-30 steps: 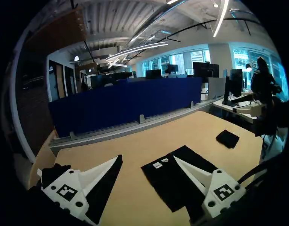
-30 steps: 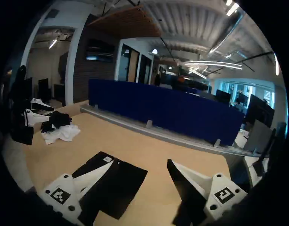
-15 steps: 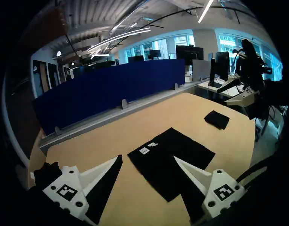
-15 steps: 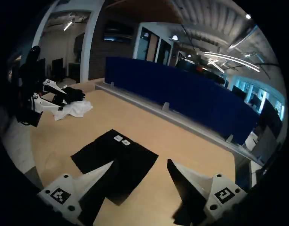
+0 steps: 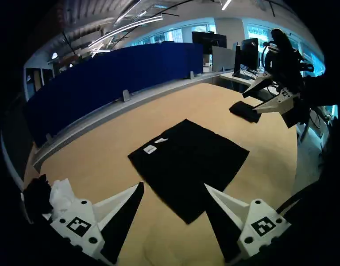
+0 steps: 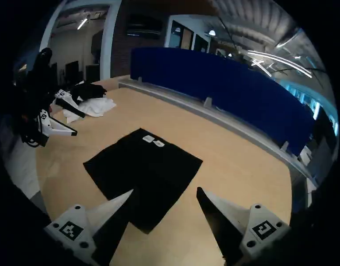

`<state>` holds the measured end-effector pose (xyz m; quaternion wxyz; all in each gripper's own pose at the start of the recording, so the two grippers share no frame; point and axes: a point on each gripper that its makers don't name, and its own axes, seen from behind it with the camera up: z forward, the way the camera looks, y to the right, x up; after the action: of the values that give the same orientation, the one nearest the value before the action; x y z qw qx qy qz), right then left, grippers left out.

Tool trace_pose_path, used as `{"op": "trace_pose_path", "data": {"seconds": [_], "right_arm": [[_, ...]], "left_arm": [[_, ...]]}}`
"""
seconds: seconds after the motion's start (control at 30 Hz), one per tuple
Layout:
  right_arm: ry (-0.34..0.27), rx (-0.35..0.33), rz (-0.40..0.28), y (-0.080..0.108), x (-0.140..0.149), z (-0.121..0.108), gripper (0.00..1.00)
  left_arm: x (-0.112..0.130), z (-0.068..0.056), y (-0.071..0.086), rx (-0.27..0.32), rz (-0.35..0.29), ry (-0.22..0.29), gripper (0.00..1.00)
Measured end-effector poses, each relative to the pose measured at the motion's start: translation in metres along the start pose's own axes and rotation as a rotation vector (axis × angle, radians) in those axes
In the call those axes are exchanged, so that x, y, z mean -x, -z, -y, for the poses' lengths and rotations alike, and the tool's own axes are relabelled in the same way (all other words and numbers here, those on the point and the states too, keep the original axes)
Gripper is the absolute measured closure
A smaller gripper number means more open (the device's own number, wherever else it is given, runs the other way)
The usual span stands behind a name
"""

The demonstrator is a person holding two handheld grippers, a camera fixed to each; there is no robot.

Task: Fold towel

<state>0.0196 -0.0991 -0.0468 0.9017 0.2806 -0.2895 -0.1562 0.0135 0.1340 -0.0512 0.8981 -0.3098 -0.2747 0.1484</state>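
Observation:
A black towel (image 5: 187, 164) lies flat and spread out on the wooden table (image 5: 103, 155), with two small white tags (image 5: 154, 146) near its far edge. My left gripper (image 5: 172, 185) hovers open over the towel's near edge, holding nothing. In the right gripper view the same towel (image 6: 143, 170) lies ahead. My right gripper (image 6: 164, 189) hangs open above its near corner, also holding nothing. Each gripper shows in the other's view: the right gripper (image 5: 276, 95) at the far right, the left gripper (image 6: 55, 113) at the far left.
A small folded black cloth (image 5: 245, 111) lies near the table's right end. A pile of white and black cloths (image 6: 92, 99) sits at the other end. A blue divider (image 6: 223, 88) runs along the table's far edge. Desks with monitors (image 5: 241, 46) stand beyond.
Both views have tipped down toward the table, so the whole towel now lies in view ahead of the fingers. Both grippers stay open. The towel has not moved.

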Motion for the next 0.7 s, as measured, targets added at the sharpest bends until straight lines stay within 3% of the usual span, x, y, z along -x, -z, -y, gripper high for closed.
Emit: {"op": "trace_pose_path", "data": {"seconds": [0.47, 0.7], "right_arm": [[-0.020, -0.068, 0.115, -0.036, 0.083, 0.032, 0.00], [-0.046, -0.087, 0.150, -0.042, 0.108, 0.040, 0.01]], "left_arm": [[0.080, -0.031, -0.045, 0.064, 0.147, 0.026, 0.10], [0.103, -0.041, -0.054, 0.096, 0.202, 0.033, 0.10]]}}
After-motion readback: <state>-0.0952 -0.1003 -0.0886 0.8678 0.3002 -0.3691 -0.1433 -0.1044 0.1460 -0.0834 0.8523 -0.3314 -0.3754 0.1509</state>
